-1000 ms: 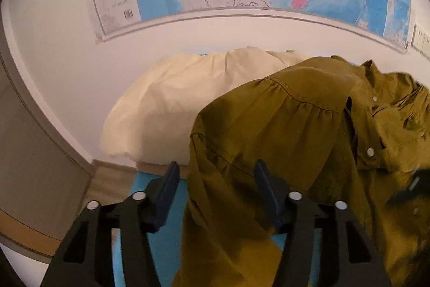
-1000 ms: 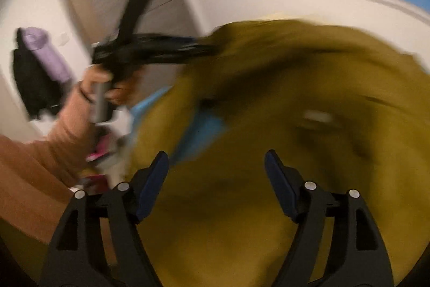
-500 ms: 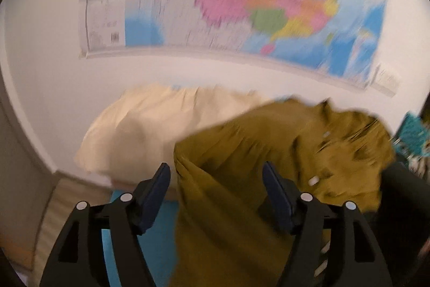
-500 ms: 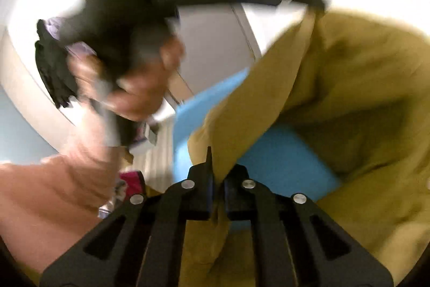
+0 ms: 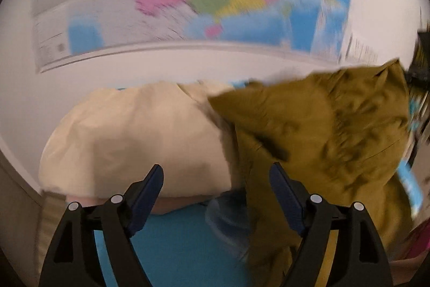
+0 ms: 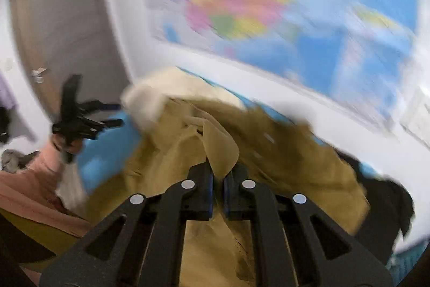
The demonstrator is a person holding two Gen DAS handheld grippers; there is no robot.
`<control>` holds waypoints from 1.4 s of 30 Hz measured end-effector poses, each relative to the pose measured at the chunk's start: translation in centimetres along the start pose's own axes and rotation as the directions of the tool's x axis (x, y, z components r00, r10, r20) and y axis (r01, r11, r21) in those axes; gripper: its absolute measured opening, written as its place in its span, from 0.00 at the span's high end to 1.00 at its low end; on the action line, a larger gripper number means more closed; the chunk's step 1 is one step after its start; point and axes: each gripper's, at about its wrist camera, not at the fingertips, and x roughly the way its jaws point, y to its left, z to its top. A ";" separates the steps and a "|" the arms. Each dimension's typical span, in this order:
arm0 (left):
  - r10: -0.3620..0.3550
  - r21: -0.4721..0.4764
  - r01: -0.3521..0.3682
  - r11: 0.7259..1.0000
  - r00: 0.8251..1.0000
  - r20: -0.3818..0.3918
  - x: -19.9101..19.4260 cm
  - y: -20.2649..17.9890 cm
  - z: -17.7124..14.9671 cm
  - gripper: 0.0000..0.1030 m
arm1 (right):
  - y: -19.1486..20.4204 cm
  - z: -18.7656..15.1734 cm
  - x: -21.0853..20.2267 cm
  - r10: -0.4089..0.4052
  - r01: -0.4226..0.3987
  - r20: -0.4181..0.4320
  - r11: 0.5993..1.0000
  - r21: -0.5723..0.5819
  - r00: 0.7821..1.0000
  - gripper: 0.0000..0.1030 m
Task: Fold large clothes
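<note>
Olive garment [image 6: 282,152] bunched, axis unclear, clamped in right hand-held gripper [image 6: 218,179]

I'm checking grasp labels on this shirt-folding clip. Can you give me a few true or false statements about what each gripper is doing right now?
1. The right gripper is shut on the olive shirt. True.
2. The left gripper is clamped on the shirt. False: it is open, holding nothing.
3. A cream pillow lies behind the shirt. True.
4. The surface under the shirt is red. False: it is blue.
</note>
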 end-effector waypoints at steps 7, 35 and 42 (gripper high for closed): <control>0.044 0.089 -0.033 0.995 0.991 -0.127 7.8 -4.5 1.4 0.23 | -4.3 -7.0 7.0 -0.034 0.053 -0.123 0.987 0.152 0.992 0.85; 0.203 0.046 -0.199 0.979 0.970 -0.136 9.6 -4.8 4.4 0.45 | -14.9 -15.5 -1.3 0.071 -0.083 0.043 0.880 0.468 0.997 0.96; 0.276 0.075 -0.269 0.960 0.956 -0.102 8.9 -5.5 4.2 0.39 | -16.0 -16.8 0.3 0.016 -0.040 0.049 0.854 0.519 0.999 0.96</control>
